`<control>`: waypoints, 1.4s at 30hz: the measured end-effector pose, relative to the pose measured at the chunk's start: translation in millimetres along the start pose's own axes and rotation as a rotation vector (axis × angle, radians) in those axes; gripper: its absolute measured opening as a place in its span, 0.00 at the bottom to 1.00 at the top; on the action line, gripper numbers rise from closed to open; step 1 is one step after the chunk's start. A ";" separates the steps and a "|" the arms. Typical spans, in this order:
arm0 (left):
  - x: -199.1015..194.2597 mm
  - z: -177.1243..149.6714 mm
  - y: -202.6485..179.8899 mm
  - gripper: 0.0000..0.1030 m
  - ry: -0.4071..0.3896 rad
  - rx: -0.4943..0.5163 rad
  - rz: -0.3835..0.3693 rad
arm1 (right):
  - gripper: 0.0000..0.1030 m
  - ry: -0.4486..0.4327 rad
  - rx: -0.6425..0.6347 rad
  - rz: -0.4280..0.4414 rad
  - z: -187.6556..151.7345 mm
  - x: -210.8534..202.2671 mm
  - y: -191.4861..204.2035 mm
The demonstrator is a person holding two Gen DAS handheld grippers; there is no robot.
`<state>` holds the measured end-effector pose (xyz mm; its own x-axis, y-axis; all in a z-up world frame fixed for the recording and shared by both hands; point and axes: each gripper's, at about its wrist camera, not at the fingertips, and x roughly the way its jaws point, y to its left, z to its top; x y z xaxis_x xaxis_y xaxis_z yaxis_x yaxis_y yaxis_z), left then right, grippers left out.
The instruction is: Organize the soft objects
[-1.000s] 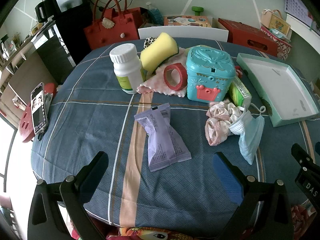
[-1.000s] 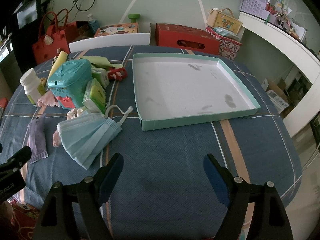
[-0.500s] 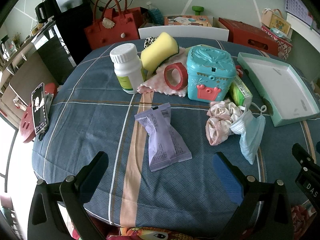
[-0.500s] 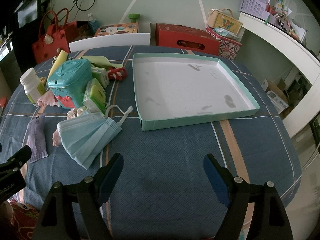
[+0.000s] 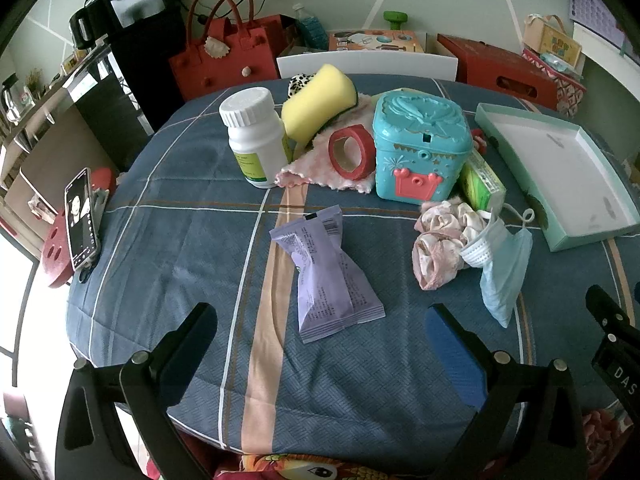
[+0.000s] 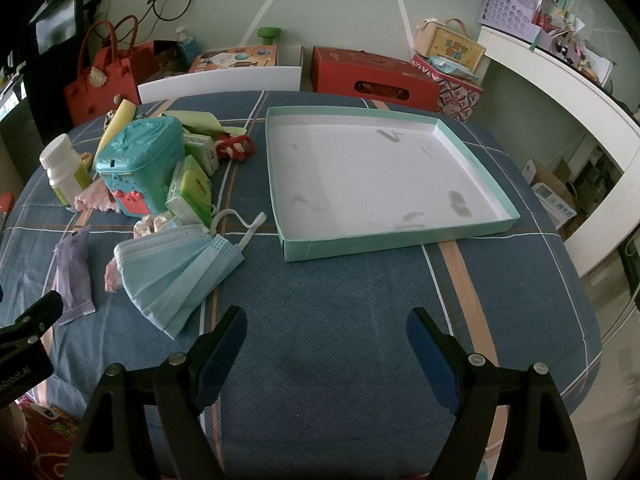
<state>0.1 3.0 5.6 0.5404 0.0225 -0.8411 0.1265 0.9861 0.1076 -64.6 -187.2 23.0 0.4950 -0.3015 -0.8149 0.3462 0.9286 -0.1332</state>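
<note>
The mask point(image 6: 176, 270) lies flat on the table point(image 6: 360, 320), folded into a fan – its long axis runs from the pleated end with the ear loops, near the green pack point(image 6: 191, 192), down toward the near table edge, where the fan spreads wide. Just left of it, touching, sits a bunched pink cloth point(image 5: 440, 240), and further left the purple packet point(image 5: 332, 276) lies with its long axis running away from the camera, barcode end far. A yellow sponge point(image 5: 318, 106) leans tilted on a pink towel point(image 5: 320, 164) behind the bottle point(image 5: 256, 136), beside the teal box point(image 5: 418, 148). The tray point(image 6: 400, 240) sits right of the mask, apart from it.

Both tools point steeply down over the near table – the left tool point(image 5: 320, 320) stands wide just short of the packet, holding nothing; the right tool point(image 6: 326, 320) stands wide over bare cloth, between mask and tray.
</note>
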 end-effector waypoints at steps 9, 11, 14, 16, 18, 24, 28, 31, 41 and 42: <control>0.8 -0.7 2.8 1.00 -0.001 0.006 0.005 | 0.82 -0.001 -0.003 -0.003 -0.4 -0.2 1.5; 0.9 -0.7 2.4 1.00 -0.001 0.006 0.006 | 0.82 -0.001 -0.003 -0.003 -0.5 -0.2 1.1; 0.7 -0.8 1.0 1.00 -0.001 0.007 0.007 | 0.82 0.000 -0.003 -0.003 -0.4 -0.2 1.6; 0.5 -0.9 -0.1 1.00 -0.001 0.007 0.007 | 0.82 -0.001 -0.003 -0.003 -0.4 -0.1 1.6; 1.3 -0.6 1.2 1.00 0.000 0.008 0.008 | 0.82 0.000 -0.002 -0.003 -0.5 -0.1 1.3; 0.7 -0.8 -0.4 1.00 0.000 0.010 0.011 | 0.82 0.000 -0.002 -0.003 -0.5 0.1 1.2; 0.3 -1.1 -1.8 1.00 -0.001 0.009 0.011 | 0.82 0.002 -0.005 -0.005 -0.7 0.2 1.8; 1.0 -1.4 -2.0 1.00 0.002 0.011 0.011 | 0.82 0.003 -0.005 -0.005 -0.7 0.5 1.7; 4.1 3.3 23.0 1.00 0.031 -0.085 -0.096 | 0.82 0.008 -0.001 0.015 0.8 0.1 0.8; 5.1 4.9 26.8 1.00 0.036 -0.095 -0.107 | 0.82 0.003 -0.003 0.025 1.2 -1.3 1.0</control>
<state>10.3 28.7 6.8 0.4980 -0.0796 -0.8635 0.1015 0.9943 -0.0332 -64.0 -186.1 24.6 0.5011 -0.2775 -0.8197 0.3310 0.9366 -0.1147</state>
